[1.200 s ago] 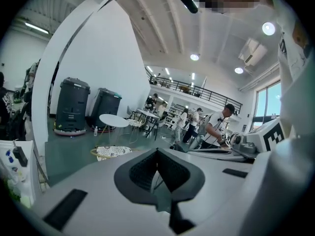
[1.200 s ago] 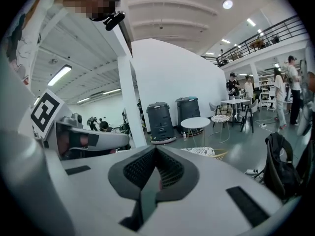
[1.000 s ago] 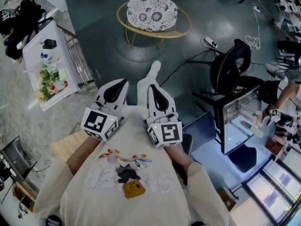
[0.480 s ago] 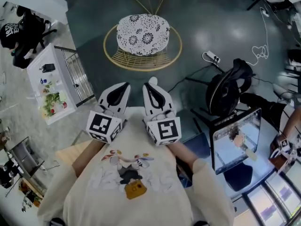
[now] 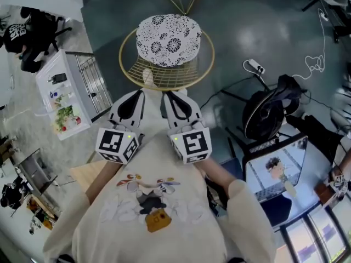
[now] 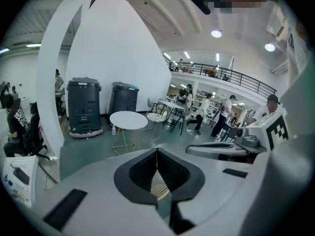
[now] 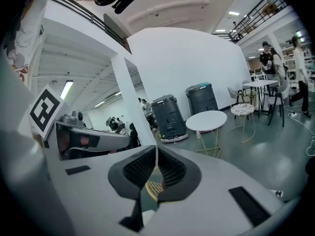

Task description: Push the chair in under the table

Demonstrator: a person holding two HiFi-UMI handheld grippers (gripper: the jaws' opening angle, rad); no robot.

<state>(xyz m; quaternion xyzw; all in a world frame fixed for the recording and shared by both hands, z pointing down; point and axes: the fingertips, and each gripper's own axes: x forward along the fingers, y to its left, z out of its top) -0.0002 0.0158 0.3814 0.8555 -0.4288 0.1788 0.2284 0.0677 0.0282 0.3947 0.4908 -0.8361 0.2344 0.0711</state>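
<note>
my left gripper (image 5: 136,93) and right gripper (image 5: 168,96) both closed tight, empty (side by side), tips at the gold wire chair's (image 5: 167,37) near rim.

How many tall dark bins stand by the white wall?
2, side by side behind the round white table: the left bin and the right bin. The pillar may hide others.
</note>
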